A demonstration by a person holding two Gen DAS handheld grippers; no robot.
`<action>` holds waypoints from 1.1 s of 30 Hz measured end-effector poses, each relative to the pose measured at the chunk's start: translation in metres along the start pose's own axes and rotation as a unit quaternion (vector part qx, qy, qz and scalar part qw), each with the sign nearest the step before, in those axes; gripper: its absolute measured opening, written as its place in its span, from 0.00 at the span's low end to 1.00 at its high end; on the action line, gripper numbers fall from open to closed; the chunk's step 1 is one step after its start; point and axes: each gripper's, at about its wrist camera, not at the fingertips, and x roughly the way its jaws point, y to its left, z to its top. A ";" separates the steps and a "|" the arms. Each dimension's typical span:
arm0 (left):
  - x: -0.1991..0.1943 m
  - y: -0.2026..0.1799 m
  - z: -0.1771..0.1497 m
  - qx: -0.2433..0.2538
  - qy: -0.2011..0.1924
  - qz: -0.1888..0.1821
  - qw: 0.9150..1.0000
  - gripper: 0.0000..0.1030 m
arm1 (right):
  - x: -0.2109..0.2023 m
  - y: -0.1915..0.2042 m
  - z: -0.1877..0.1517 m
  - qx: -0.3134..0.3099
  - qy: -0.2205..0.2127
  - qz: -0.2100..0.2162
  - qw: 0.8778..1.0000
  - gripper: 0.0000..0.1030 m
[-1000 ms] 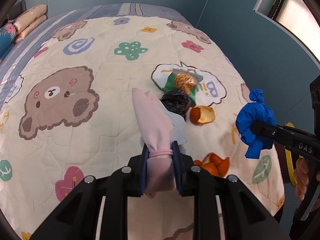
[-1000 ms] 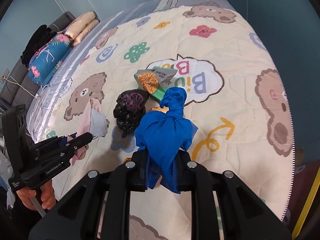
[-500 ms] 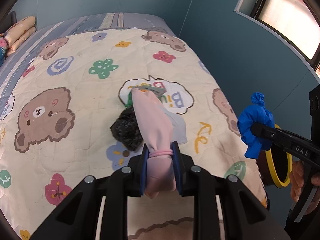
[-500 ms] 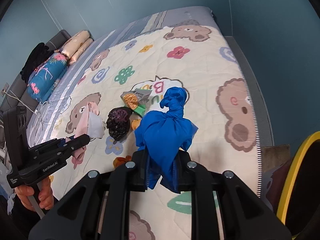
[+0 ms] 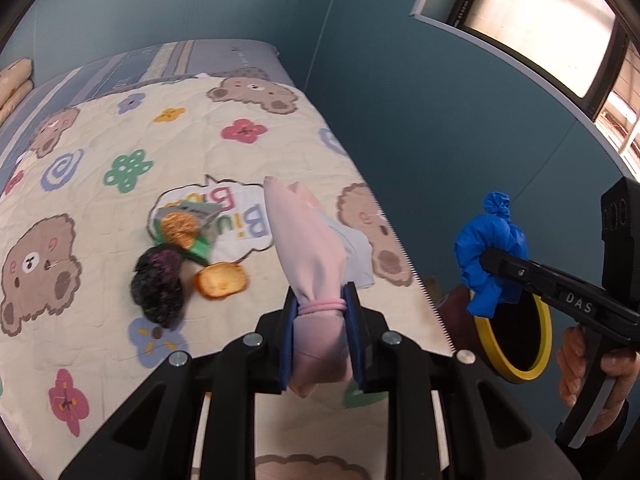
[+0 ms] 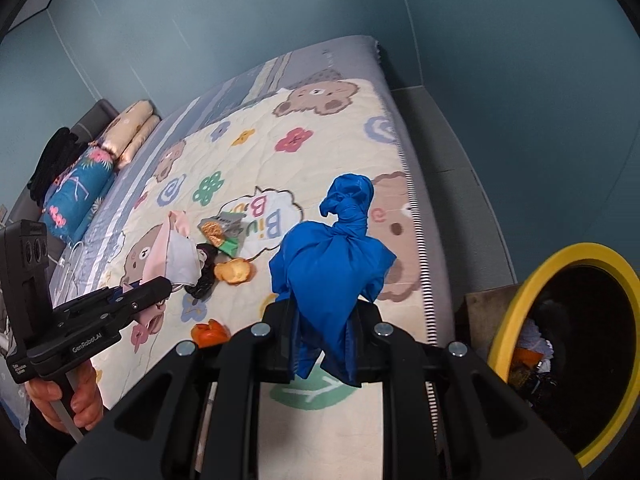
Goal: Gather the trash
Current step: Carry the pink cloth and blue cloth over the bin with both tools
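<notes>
My left gripper is shut on a pink cloth bundle tied with a pink band, held above the bed's right edge. My right gripper is shut on a knotted blue bag, lifted over the bed's corner; the blue bag also shows at the right of the left wrist view. A yellow-rimmed bin stands on the floor beside the bed, with scraps inside. On the quilt lie a black crumpled bag, a snack packet, a bread piece and orange peel.
The bed carries a cream quilt with bears and flowers. Pillows are stacked at its far end. Teal walls close in behind and to the right, with a window high up. A person's hand holds the right gripper's handle.
Both grippers have risen and swung right toward the bed's edge, each still holding its bundle. The yellow-rimmed bin has come into view in both cameras.
</notes>
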 end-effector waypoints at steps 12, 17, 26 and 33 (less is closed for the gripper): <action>0.028 -0.092 0.010 0.058 0.018 -0.046 0.997 0.20 | -0.044 -0.084 -0.007 0.056 -0.029 -0.043 0.997 0.16; 0.039 -0.128 0.010 0.082 0.027 -0.061 0.994 0.21 | -0.057 -0.115 -0.011 0.075 -0.037 -0.058 0.995 0.16; 0.063 -0.189 0.007 0.121 0.049 -0.087 0.988 0.20 | -0.072 -0.165 -0.023 0.109 -0.044 -0.077 0.990 0.16; 0.083 -0.224 -0.001 0.138 0.068 -0.103 0.983 0.20 | -0.077 -0.196 -0.031 0.129 -0.047 -0.088 0.987 0.16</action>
